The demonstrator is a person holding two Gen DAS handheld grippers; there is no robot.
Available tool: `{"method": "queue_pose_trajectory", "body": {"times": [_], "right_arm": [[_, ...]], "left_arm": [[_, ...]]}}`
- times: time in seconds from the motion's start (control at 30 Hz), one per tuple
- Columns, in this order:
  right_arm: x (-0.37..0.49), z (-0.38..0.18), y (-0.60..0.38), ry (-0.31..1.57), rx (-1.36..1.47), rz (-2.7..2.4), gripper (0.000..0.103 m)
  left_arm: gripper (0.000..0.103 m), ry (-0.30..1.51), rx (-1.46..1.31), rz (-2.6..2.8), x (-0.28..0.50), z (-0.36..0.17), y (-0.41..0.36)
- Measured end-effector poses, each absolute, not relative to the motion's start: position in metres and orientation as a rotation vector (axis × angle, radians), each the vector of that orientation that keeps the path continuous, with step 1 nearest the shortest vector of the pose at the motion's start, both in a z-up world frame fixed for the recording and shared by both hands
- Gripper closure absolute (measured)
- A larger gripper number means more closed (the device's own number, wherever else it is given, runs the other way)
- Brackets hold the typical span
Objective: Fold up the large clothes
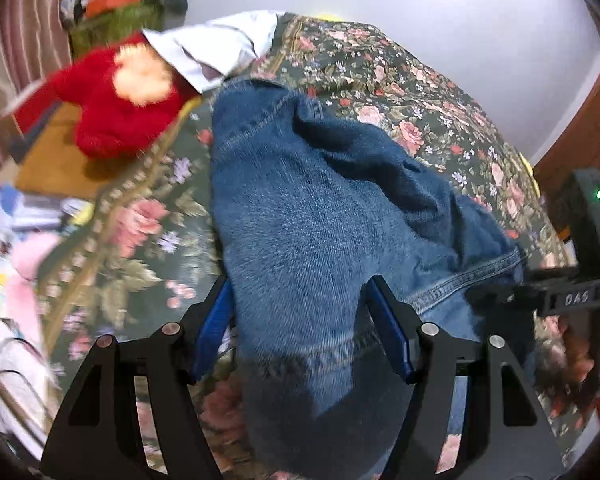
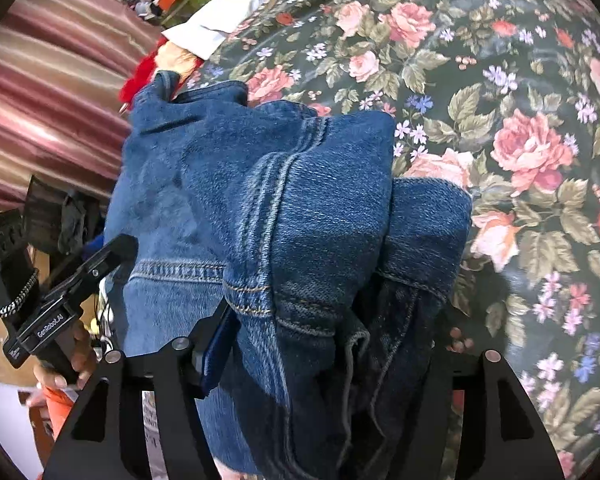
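Note:
A pair of blue denim jeans (image 1: 308, 216) lies bunched on a bed with a dark floral cover (image 1: 412, 96). My left gripper (image 1: 300, 312) stands with its blue pads (image 1: 216, 320) on either side of a fold of the denim, jaws fairly wide; the cloth runs between them. My right gripper (image 2: 324, 344) has thick folded denim (image 2: 300, 208) draped over it; only its left pad (image 2: 220, 344) shows and the right one is buried in cloth. The right gripper also shows in the left wrist view (image 1: 572, 300), at the jeans' hem.
A red plush toy (image 1: 120, 108) and a white garment (image 1: 216, 48) lie at the bed's far corner. A striped curtain (image 2: 48, 92) hangs beside the bed. Papers and pink cloth (image 1: 24, 256) lie left. The bed's floral cover (image 2: 520, 140) stretches to the right.

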State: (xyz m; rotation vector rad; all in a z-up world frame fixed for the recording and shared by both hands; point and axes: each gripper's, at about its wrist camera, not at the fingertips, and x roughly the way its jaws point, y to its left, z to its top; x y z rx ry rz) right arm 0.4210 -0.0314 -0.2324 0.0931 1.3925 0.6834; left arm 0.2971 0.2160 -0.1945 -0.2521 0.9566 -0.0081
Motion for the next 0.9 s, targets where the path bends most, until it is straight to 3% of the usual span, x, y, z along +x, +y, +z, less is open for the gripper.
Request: {"method": "queue_pose_trajectory", "body": {"times": [0.23,0.4,0.53,0.9], "right_arm": [[0.384,-0.186,-0.037,1.220,-0.112,0.634,0.042],[0.362,-0.158,-0.042,1.068,-0.210,0.597,0.042],[0.350,-0.148,-0.034,1.019,-0.229,0.634,0.028],[0.350,-0.219,-0.033,1.249,-0.272,0.661,0.026]], "left_arm": [[0.035,0.859,-0.128,0.009,0.269,-0.154,0.199],[0.035,0.863,-0.060,0.018,0.265,-0.155,0.173],[0.035,0.904,-0.023,0.015,0.264,-0.170,0.154],[0.024,0.969,-0.002,0.082,0.251,-0.201,0.154]]}}
